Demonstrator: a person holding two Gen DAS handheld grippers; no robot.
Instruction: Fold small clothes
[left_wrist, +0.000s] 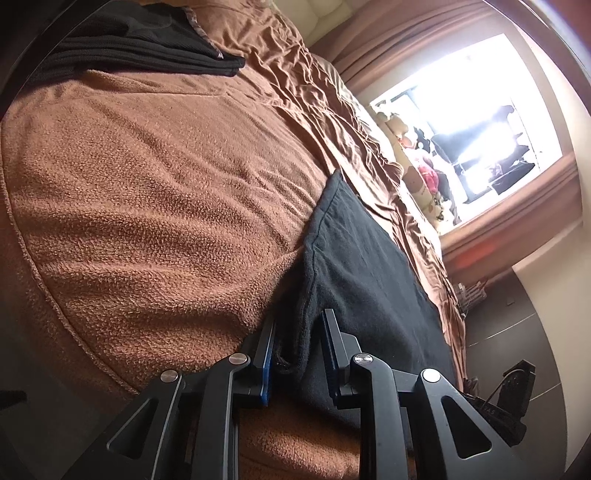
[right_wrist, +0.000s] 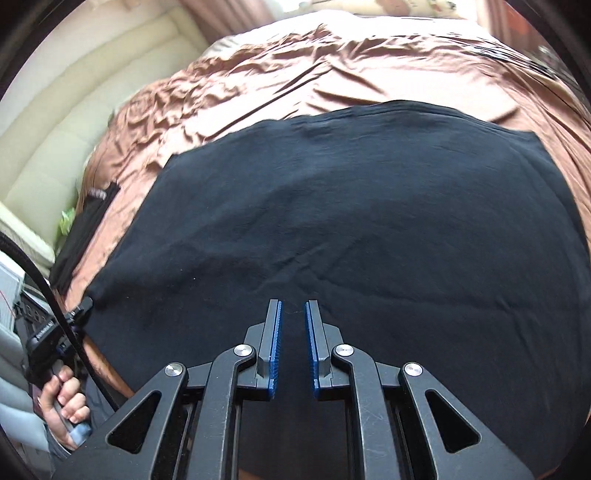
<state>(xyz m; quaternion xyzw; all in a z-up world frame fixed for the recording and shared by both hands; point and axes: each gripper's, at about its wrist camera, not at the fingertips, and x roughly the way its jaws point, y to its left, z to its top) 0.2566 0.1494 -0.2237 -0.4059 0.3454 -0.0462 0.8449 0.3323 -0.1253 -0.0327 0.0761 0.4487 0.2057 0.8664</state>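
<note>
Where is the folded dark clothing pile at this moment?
In the left wrist view, the folded dark pile lies at the upper left, on the brown fleece blanket, apart from the black garment.

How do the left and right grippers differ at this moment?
The left gripper has the black garment's edge between its fingers, jaws set apart; the right gripper hovers above the garment's middle, holding nothing. The left sits at the cloth's corner by the brown blanket; the right faces flat fabric. Both have blue pads.

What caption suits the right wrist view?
Open right hand-held gripper hovering over a black garment spread on the brown bedsheet.
</note>
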